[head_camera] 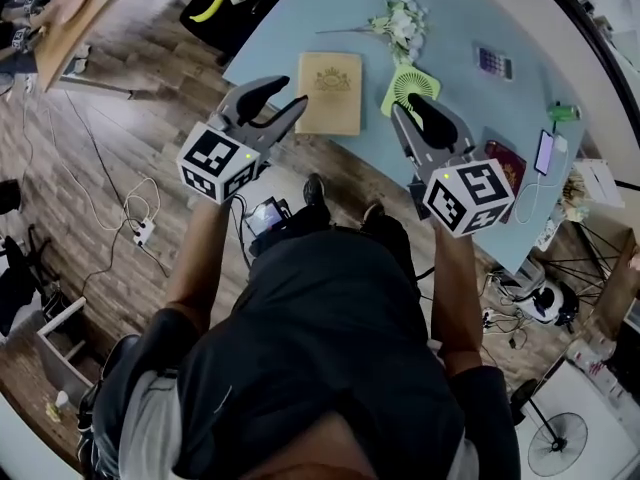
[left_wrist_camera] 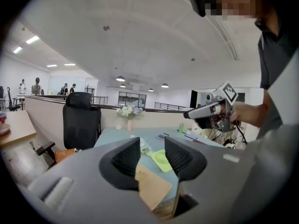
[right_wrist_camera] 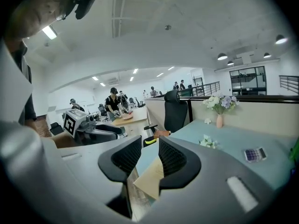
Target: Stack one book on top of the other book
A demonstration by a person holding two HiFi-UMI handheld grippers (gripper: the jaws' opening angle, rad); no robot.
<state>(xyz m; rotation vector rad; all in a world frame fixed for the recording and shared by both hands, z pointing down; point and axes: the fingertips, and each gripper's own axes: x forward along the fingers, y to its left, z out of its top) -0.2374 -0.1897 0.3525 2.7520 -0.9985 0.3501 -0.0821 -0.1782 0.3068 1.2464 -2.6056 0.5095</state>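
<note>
A tan book (head_camera: 330, 93) lies flat near the front edge of the light blue table (head_camera: 470, 28). It also shows below the jaws as the tan book (left_wrist_camera: 152, 188) and the tan book (right_wrist_camera: 150, 178). A dark red book (head_camera: 510, 163) lies at the table's right, partly hidden by the right gripper's marker cube. My left gripper (head_camera: 277, 103) hovers open just left of the tan book, holding nothing. My right gripper (head_camera: 417, 118) hovers open between the two books, also holding nothing. Each gripper shows in the other's view: the right gripper (left_wrist_camera: 210, 112) and the left gripper (right_wrist_camera: 88, 125).
A green hand fan (head_camera: 408, 86) lies right of the tan book. White flowers (head_camera: 400, 23), a calculator (head_camera: 494, 63), a phone (head_camera: 545, 151) and a green bottle (head_camera: 563, 113) sit farther back. A black office chair (left_wrist_camera: 81, 125) stands at the table's end. Cables cross the wooden floor (head_camera: 120, 198).
</note>
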